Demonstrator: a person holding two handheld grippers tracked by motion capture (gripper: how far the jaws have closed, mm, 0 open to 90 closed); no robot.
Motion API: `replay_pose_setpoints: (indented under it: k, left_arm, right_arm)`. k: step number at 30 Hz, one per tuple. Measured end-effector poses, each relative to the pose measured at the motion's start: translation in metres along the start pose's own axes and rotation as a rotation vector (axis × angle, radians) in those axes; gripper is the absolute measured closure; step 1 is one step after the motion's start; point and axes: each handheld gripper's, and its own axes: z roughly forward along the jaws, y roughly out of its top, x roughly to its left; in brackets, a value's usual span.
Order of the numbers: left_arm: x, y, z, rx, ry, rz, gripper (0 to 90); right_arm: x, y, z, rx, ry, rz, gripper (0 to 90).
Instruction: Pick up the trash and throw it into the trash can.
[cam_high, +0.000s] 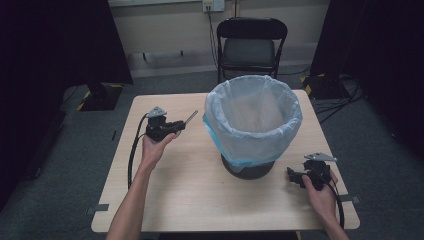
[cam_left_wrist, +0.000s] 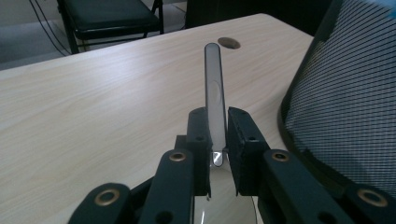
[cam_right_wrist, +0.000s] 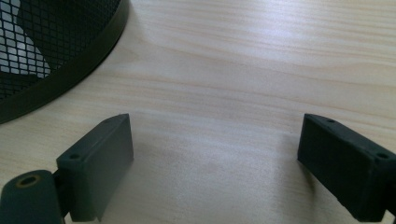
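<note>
Left gripper (cam_high: 176, 125) pinching a thin flat metal strip (cam_high: 191, 118), long axis aimed at the lined bin (cam_high: 253, 116) just beside, nearer than the right gripper (cam_high: 295, 176), spread wide over bare table (cam_high: 200, 185).

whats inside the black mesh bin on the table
A pale translucent plastic liner fills the black mesh bin and folds over its rim. The visible inside looks empty; its bottom is hidden.

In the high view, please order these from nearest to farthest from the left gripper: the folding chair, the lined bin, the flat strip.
1. Flat strip: clamped in the left gripper fingers.
2. Lined bin: table centre, just right of it.
3. Folding chair: on the floor beyond the table.
</note>
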Motion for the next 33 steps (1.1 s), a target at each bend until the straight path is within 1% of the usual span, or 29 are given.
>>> replay_pose_setpoints:
  k: [1,2,3,4,5,6,7,8,9,10,13,17,18,20,21,22,23,24,25,26,27,28,31,32,33]
  left_arm:
    - [-0.004,0.003,-0.005,-0.015,0.000,-0.001,80.0]
    - [-0.004,0.003,-0.005,-0.015,0.000,-0.001,79.9]
    - [-0.008,0.006,-0.010,-0.043,-0.009,0.004,80.0]
    - [-0.008,0.006,-0.010,-0.043,-0.009,0.004,80.0]
    - [-0.012,0.010,-0.015,-0.071,-0.018,0.006,80.0]
    - [-0.012,0.010,-0.015,-0.071,-0.018,0.006,80.0]
    - [-0.015,0.013,-0.020,-0.091,-0.020,0.016,80.0]
    - [-0.015,0.013,-0.020,-0.091,-0.020,0.016,80.0]
    - [-0.017,0.015,-0.024,-0.114,-0.022,0.014,80.0]
    - [-0.017,0.015,-0.024,-0.114,-0.022,0.014,80.0]
    - [-0.018,0.021,-0.033,-0.147,-0.030,0.014,80.0]
    - [-0.023,0.032,-0.042,-0.174,-0.037,0.033,80.0]
    - [-0.025,0.035,-0.045,-0.181,-0.047,0.038,80.0]
    - [-0.028,0.040,-0.051,-0.192,-0.052,0.063,80.0]
    - [-0.030,0.042,-0.054,-0.204,-0.054,0.060,80.0]
    - [-0.030,0.042,-0.054,-0.204,-0.054,0.060,80.0]
    - [-0.032,0.047,-0.059,-0.223,-0.063,0.069,80.0]
    - [-0.032,0.047,-0.059,-0.223,-0.063,0.069,80.0]
    - [-0.037,0.053,-0.063,-0.233,-0.071,0.084,80.0]
    - [-0.037,0.053,-0.063,-0.233,-0.071,0.084,80.0]
    - [-0.041,0.058,-0.066,-0.245,-0.075,0.092,80.0]
    - [-0.041,0.058,-0.066,-0.245,-0.075,0.092,80.0]
    - [-0.046,0.067,-0.071,-0.260,-0.086,0.103,80.0]
    - [-0.046,0.067,-0.071,-0.260,-0.086,0.103,80.0]
    - [-0.049,0.071,-0.073,-0.270,-0.094,0.107,80.0]
  right_arm:
    - [0.000,0.000,0.000,0.000,0.000,0.000,9.5]
    - [0.000,0.000,0.000,0.000,0.000,0.000,9.5]
    - [0.000,0.000,0.000,0.000,0.000,0.000,9.6]
    - [0.000,0.000,0.000,0.000,0.000,0.000,9.6]
    - [0.000,0.000,0.000,0.000,0.000,0.000,9.5]
    - [0.000,0.000,0.000,0.000,0.000,0.000,9.5]
    - [0.000,0.000,0.000,0.000,0.000,0.000,9.6]
    - [0.000,0.000,0.000,0.000,0.000,0.000,9.6]
    - [0.000,0.000,0.000,0.000,0.000,0.000,9.6]
    - [0.000,0.000,0.000,0.000,0.000,0.000,9.6]
    - [0.000,0.000,0.000,0.000,0.000,0.000,9.6]
    - [0.000,0.000,0.000,0.000,0.000,0.000,9.6]
    - [0.000,0.000,0.000,0.000,0.000,0.000,9.6]
    - [0.000,0.000,0.000,0.000,0.000,0.000,9.6]
    - [0.000,0.000,0.000,0.000,0.000,0.000,9.6]
    - [0.000,0.000,0.000,0.000,0.000,0.000,9.6]
    - [0.000,0.000,0.000,0.000,0.000,0.000,9.6]
    - [0.000,0.000,0.000,0.000,0.000,0.000,9.6]
    - [0.000,0.000,0.000,0.000,0.000,0.000,9.6]
    - [0.000,0.000,0.000,0.000,0.000,0.000,9.6]
    - [0.000,0.000,0.000,0.000,0.000,0.000,9.5]
    - [0.000,0.000,0.000,0.000,0.000,0.000,9.5]
    - [0.000,0.000,0.000,0.000,0.000,0.000,9.6]
    - [0.000,0.000,0.000,0.000,0.000,0.000,9.6]
    - [0.000,0.000,0.000,0.000,0.000,0.000,9.5]
